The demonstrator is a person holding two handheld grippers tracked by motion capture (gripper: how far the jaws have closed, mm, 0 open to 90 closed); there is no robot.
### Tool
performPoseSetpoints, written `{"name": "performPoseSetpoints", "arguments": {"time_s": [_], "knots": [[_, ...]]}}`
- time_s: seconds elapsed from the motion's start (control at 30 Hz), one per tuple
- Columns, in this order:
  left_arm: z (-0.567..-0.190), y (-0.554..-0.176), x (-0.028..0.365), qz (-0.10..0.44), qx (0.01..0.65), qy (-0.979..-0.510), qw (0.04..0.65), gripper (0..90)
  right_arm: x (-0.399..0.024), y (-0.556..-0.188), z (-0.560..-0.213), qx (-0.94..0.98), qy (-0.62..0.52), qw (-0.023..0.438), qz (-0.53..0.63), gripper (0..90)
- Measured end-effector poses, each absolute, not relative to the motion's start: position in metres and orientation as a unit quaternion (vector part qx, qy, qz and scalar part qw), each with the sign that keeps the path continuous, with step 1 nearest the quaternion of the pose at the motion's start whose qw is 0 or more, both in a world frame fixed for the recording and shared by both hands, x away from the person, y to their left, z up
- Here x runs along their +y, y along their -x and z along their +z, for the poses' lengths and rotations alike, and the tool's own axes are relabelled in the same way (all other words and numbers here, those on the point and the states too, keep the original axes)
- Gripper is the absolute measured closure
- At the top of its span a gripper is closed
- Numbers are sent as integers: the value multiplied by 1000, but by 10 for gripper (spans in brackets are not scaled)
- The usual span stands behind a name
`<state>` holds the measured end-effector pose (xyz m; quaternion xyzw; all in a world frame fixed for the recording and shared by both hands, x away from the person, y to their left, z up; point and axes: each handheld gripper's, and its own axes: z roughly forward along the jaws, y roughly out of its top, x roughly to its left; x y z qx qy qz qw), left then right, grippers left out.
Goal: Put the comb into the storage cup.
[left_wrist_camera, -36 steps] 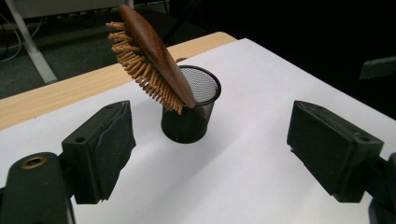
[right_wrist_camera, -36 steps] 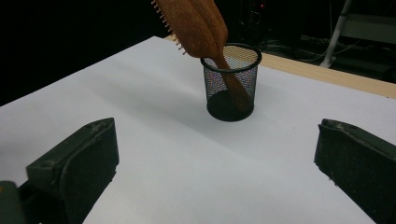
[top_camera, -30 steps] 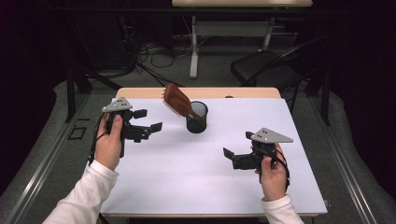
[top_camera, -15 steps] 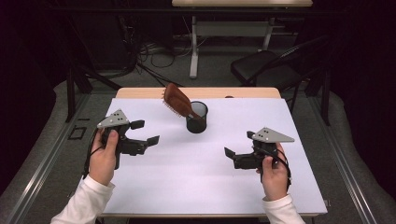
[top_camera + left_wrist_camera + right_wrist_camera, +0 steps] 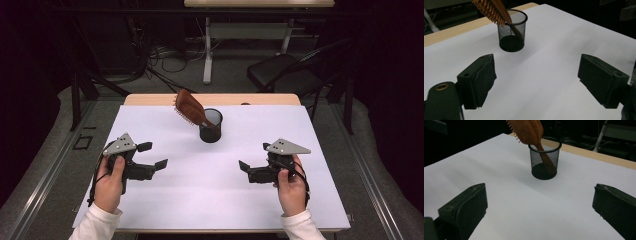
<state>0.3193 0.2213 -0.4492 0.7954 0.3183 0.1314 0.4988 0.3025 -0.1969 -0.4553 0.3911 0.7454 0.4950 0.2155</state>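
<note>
A: Surface? Room?
B: White sheet over wooden table; dark room, chair behind.
A: Grippers?
B: Left gripper, right gripper: jaws apart, empty. Hairbrush leans in mesh cup, centre-back

Dark room; black chair, white desk frame behind.

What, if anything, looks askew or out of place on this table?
The wooden hairbrush stands handle-down in the black mesh cup, its head leaning over the rim toward the table's left. It looks top-heavy for so small a cup, which nonetheless stands upright. Nothing is spilled or damaged on the white table.
</note>
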Motion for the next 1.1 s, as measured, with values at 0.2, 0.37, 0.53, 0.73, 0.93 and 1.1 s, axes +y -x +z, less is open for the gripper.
{"name": "performPoseSetpoints", "arguments": {"time_s": [0.2,0.37,0.53,0.73,0.93,1.1], "knots": [[-460,-314,227,133,328,-791,499,147,-204,-300,-461,745,-397,220,489,0],[-467,-311,233,134,336,-784,504,147,-211,-297,-465,743,-403,226,484,0],[-477,-308,238,135,340,-780,507,147,-217,-293,-471,742,-407,233,480,0],[-488,-306,243,136,343,-776,511,147,-223,-287,-477,742,-408,240,474,0],[-494,-304,246,142,343,-774,513,147,-229,-281,-485,739,-409,248,474,0],[-498,-304,249,142,345,-775,511,147,-232,-277,-489,739,-415,248,470,0]]}}
